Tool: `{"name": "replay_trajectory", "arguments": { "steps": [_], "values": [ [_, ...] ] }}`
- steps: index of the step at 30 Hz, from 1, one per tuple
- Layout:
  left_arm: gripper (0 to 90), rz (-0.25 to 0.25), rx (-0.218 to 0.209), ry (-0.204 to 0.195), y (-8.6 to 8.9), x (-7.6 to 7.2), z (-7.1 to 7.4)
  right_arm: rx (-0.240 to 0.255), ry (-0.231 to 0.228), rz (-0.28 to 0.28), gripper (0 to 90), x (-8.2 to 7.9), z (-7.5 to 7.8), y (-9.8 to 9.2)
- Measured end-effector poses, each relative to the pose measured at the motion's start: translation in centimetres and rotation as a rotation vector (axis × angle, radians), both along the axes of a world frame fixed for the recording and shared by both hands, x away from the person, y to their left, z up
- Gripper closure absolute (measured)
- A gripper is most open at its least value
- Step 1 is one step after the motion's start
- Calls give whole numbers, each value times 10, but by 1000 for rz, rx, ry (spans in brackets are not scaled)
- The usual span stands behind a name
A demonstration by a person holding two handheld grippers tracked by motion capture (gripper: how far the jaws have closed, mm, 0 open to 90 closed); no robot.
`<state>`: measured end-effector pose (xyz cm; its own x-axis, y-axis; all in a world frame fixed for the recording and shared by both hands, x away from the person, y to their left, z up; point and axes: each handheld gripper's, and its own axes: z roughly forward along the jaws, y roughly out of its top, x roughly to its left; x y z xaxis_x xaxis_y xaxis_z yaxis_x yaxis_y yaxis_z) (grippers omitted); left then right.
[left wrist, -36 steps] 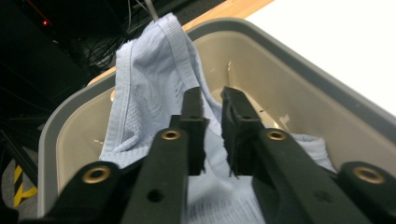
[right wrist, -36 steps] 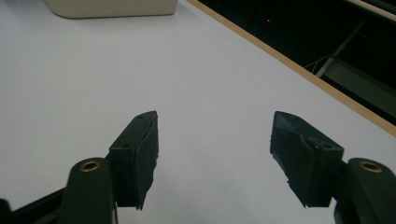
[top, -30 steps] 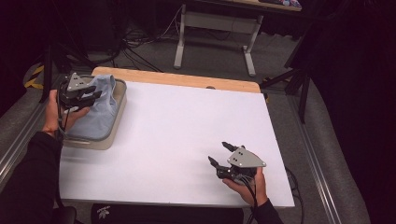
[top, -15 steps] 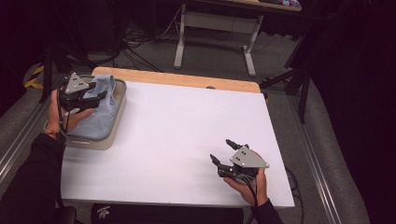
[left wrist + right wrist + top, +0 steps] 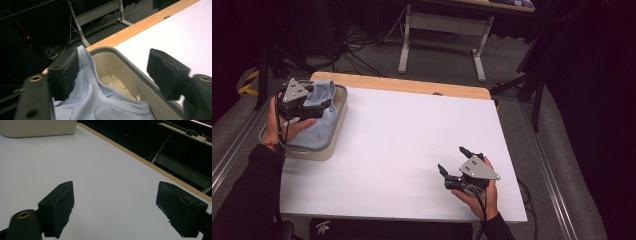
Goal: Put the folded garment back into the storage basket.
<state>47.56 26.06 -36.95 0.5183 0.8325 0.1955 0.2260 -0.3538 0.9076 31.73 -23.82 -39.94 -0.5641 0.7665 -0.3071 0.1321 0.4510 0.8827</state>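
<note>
Left gripper (image 5: 314, 104) jaws just opened, pale blue garment (image 5: 319, 127) released into beige bin (image 5: 312, 152); right gripper (image 5: 460, 161) also widening, empty over table (image 5: 412, 130). Drop looks done.

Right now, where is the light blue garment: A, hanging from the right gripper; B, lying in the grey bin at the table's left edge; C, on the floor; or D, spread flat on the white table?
B: the light blue garment lies in the grey bin, draped over its far rim, below the open left gripper.

Crumpled pale-blue cloth (image 5: 319, 120) in grey bin (image 5: 338, 117), draped over its rim
</note>
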Motion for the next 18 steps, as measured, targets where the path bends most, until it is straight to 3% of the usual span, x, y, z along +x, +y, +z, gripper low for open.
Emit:
{"name": "replay_trajectory", "arguments": {
  "steps": [8,11,18],
  "values": [
    [150,-21,10,8,-6,0,-1,4,-4,-19,95,2,-1,1],
    [100,-33,-5,9,-7,-1,-1,15,-1,-17,69,3,-2,1],
    [60,-70,-9,7,-12,-2,0,-9,-5,-30,52,3,-4,3]
  ]
}}
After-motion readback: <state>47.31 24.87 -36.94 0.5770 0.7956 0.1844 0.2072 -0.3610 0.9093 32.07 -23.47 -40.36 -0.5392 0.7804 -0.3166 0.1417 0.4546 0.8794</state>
